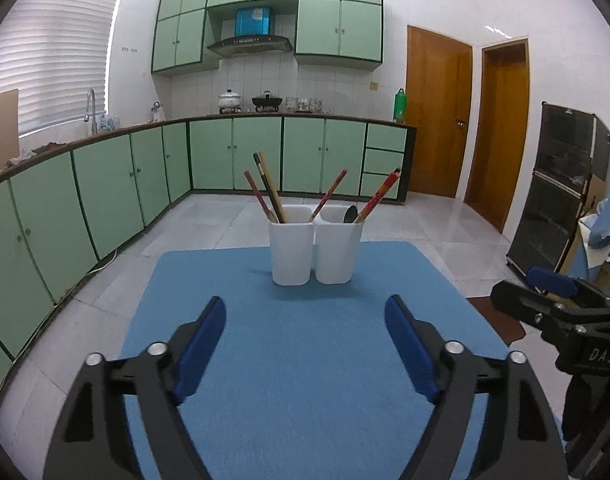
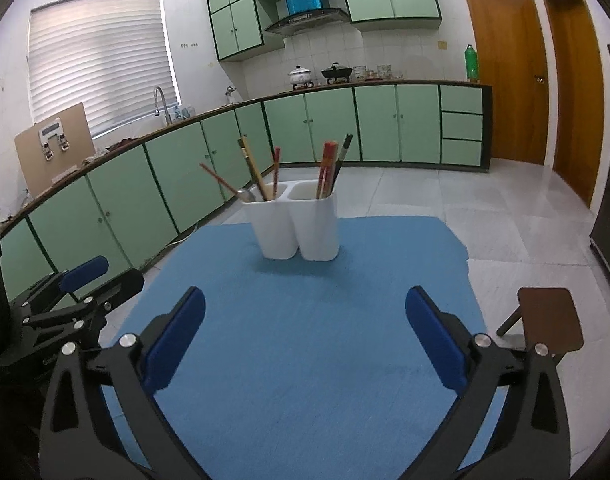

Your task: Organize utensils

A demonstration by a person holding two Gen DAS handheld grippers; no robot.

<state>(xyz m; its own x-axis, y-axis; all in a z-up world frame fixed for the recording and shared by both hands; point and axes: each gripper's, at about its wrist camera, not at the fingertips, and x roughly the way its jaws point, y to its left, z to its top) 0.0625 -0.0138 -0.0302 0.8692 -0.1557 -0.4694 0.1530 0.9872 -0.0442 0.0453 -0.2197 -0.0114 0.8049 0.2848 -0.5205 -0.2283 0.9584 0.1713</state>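
Observation:
Two white utensil holders stand side by side on the blue mat (image 1: 305, 340). In the left wrist view the left holder (image 1: 291, 246) has several chopsticks (image 1: 267, 190) and the right holder (image 1: 339, 246) has chopsticks (image 1: 379, 196) and a dark spoon (image 1: 350, 214). In the right wrist view both holders (image 2: 297, 220) show with chopsticks (image 2: 329, 168) and a spoon (image 2: 245, 195). My left gripper (image 1: 305, 312) is open and empty, short of the holders. My right gripper (image 2: 305, 300) is open and empty, also short of them.
The mat (image 2: 305, 340) covers a table above a tiled floor. Green cabinets (image 1: 105, 192) run along the left and back. A small brown stool (image 2: 545, 320) stands to the right. A dark cabinet (image 1: 557, 208) stands at the far right.

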